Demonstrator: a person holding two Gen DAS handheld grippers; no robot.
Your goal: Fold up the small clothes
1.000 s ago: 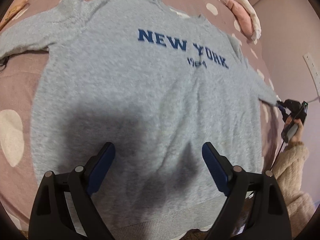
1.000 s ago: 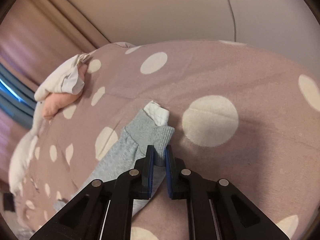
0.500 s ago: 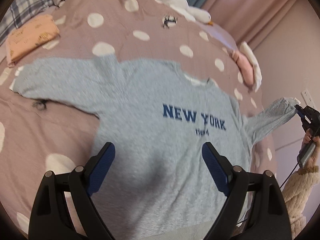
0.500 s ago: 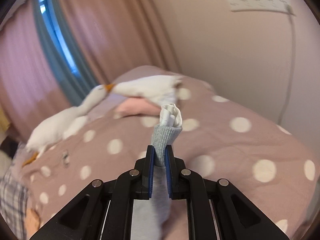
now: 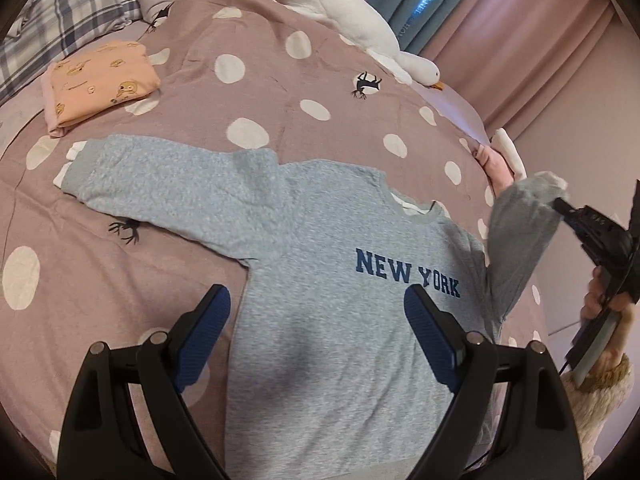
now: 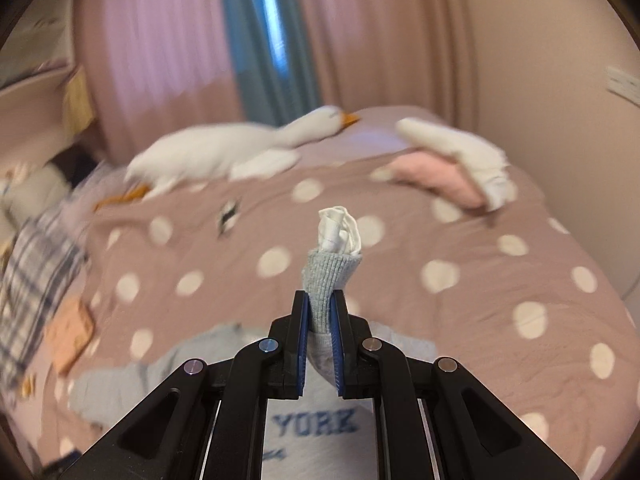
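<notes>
A grey "NEW YORK" sweatshirt lies front up on the spotted bed, one sleeve spread out to the left. My left gripper is open and empty, hovering above the sweatshirt's body. My right gripper is shut on the cuff of the other sleeve, with a white inner cuff sticking out past the fingertips. In the left wrist view that sleeve is lifted off the bed at the right, held by the right gripper.
A folded orange garment lies at the far left of the bed. A white plush goose and a pink-and-white bundle lie along the far edge. Plaid bedding is at the top left. Curtains hang behind.
My right gripper has lifted the sleeve cuff off the bed and swung it up over the sweatshirt. My left gripper has drawn back and up, still open.
</notes>
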